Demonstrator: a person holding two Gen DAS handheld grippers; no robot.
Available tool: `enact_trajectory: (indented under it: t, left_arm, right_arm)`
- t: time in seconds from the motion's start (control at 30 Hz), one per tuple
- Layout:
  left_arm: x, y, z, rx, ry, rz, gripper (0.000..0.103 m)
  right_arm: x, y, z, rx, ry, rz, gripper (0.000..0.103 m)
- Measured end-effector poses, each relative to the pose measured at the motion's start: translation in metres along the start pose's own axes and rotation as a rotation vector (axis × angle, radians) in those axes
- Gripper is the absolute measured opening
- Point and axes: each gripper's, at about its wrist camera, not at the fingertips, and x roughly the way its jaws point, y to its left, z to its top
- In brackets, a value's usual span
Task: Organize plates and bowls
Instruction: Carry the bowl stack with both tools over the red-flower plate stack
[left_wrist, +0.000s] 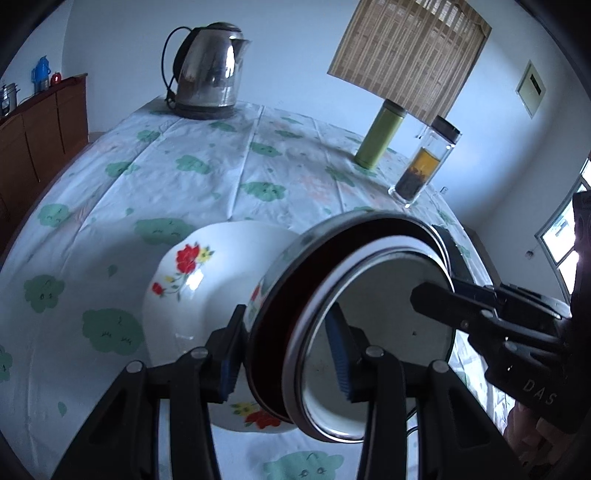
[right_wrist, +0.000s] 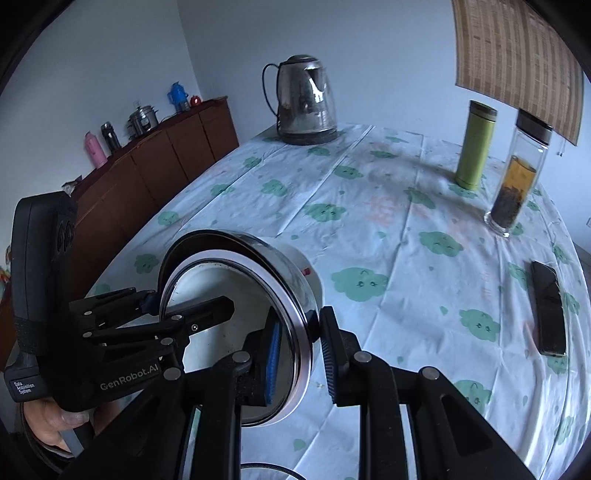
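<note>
A stack of nested bowls (left_wrist: 369, 332) is held tilted on its side above the table. The innermost one is steel-rimmed with a white inside, and an outer one has a dark inside and a flowered wall. My left gripper (left_wrist: 284, 358) is shut on the stack's rim at the lower left. My right gripper (right_wrist: 299, 358) is shut on the rim (right_wrist: 295, 332) of the opposite side. Behind the stack lies a white flowered plate (left_wrist: 192, 280) on the tablecloth. In the right wrist view the plate is mostly hidden behind the bowls.
A steel kettle (left_wrist: 207, 74) stands at the table's far edge. A green flask (left_wrist: 380, 136) and a glass tea bottle (left_wrist: 424, 162) stand at the far right. A black phone (right_wrist: 550, 314) lies at the right. A brown cabinet (right_wrist: 155, 173) runs along the left wall.
</note>
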Motion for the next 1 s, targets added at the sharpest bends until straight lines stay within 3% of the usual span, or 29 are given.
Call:
enact_trajectory:
  t: [0.37,1.0]
  left_arm:
    - [0.009,0.024,-0.010,-0.046,0.049,-0.012,0.040]
    - [0.019,0.040,-0.003,-0.064,0.050,-0.008,0.040]
  right_arm:
    - [0.032,0.020,0.022,-0.082,0.071,-0.014,0.023]
    - [0.059,0.019,0.027,-0.062,0.107,-0.011,0.023]
